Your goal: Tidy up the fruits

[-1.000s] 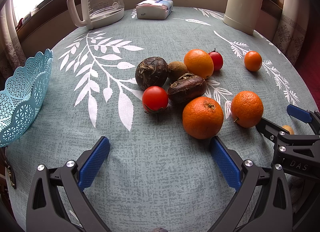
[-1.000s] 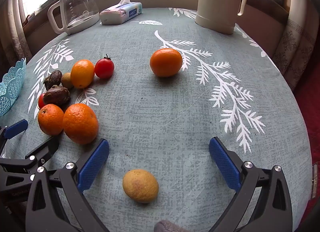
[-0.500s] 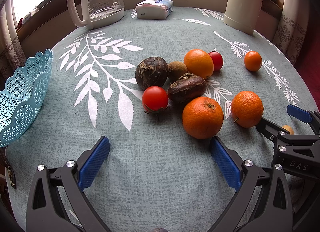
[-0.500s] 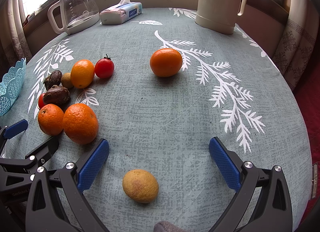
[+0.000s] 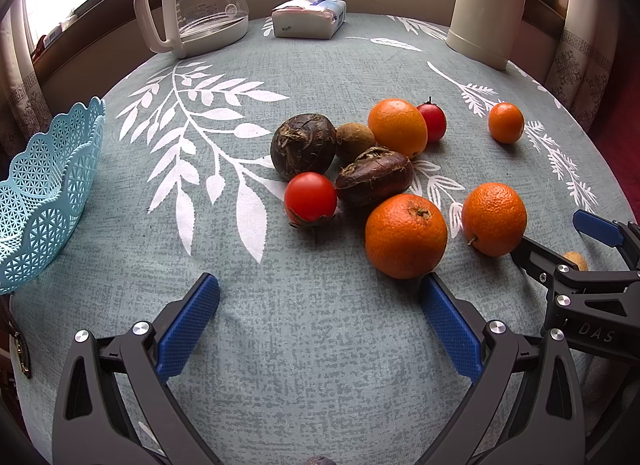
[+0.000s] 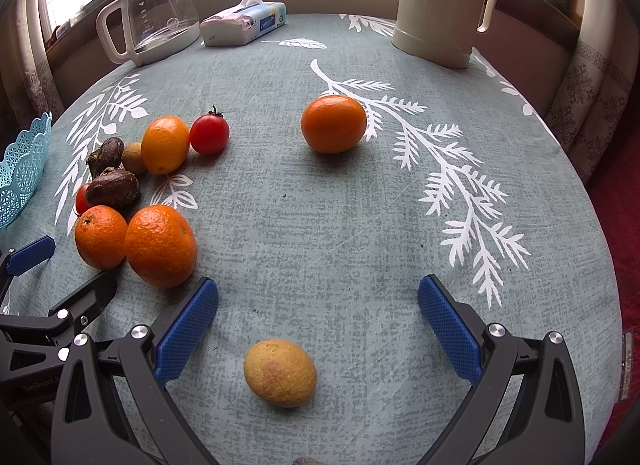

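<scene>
Right wrist view, yellow fruit [image 6: 279, 372] between spread right gripper [image 6: 318, 315] fingers

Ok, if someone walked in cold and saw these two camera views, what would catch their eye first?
Probably the cluster of fruit mid-table: bright oranges, red tomatoes and dark brown fruits bunched together on the grey-green leaf-print tablecloth. Next, the yellowish fruit lying alone between the open right gripper fingers, with a lone orange further back. The lacy blue basket sits at the left edge, with no fruit visible in it.
</scene>
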{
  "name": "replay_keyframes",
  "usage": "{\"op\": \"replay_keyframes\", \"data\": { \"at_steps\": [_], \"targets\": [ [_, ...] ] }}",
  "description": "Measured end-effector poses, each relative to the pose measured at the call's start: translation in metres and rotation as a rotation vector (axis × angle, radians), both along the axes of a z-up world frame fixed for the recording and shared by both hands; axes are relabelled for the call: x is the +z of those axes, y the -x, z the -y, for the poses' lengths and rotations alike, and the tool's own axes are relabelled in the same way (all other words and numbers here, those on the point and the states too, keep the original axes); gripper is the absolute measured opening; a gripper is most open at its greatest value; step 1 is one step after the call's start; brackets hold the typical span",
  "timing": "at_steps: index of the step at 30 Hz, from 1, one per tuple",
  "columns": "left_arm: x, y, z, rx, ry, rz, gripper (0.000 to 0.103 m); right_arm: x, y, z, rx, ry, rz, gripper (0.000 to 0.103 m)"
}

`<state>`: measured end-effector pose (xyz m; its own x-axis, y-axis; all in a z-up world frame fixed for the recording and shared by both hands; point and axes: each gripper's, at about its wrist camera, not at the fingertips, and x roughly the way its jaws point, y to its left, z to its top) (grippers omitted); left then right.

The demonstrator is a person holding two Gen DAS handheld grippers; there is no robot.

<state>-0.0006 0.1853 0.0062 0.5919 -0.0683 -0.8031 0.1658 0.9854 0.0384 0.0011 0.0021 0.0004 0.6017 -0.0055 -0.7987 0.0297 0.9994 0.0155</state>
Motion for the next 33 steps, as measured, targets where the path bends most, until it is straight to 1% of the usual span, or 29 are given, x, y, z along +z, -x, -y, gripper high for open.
{"op": "replay_keyframes", "data": {
  "at_steps": [13,18,20,24,27,29,31,33],
  "targets": [
    [-0.001,-0.001,0.0,0.001,-0.008,-0.001,0.101,0.001,0.0,0.001,-0.003,-0.01,0.01,0.098],
    [0.001,0.0,0.001,0.001,-0.004,-0.002,0.101,0.006,0.008,0.01,-0.007,-0.074,0.047,0.098],
    [0.001,0.0,0.001,0.001,-0.002,-0.001,0.101,0.01,0.014,0.014,-0.006,-0.103,0.081,0.098],
    [0.002,0.0,-0.003,0.004,0.03,0.008,0.101,0.02,0.025,0.015,0.006,-0.121,0.148,0.098],
    [0.007,0.003,-0.012,0.027,0.072,0.03,0.101,0.026,0.031,0.013,0.022,-0.119,0.179,0.098],
    [0.013,0.008,-0.023,0.064,0.115,0.066,0.101,0.028,0.033,0.015,0.029,-0.128,0.183,0.097],
    [0.018,0.012,-0.031,0.086,0.143,0.098,0.101,0.028,0.036,0.018,0.034,-0.133,0.18,0.094],
    [0.022,0.016,-0.032,0.085,0.141,0.121,0.101,0.027,0.038,0.021,0.033,-0.133,0.174,0.091]
  ]
}}
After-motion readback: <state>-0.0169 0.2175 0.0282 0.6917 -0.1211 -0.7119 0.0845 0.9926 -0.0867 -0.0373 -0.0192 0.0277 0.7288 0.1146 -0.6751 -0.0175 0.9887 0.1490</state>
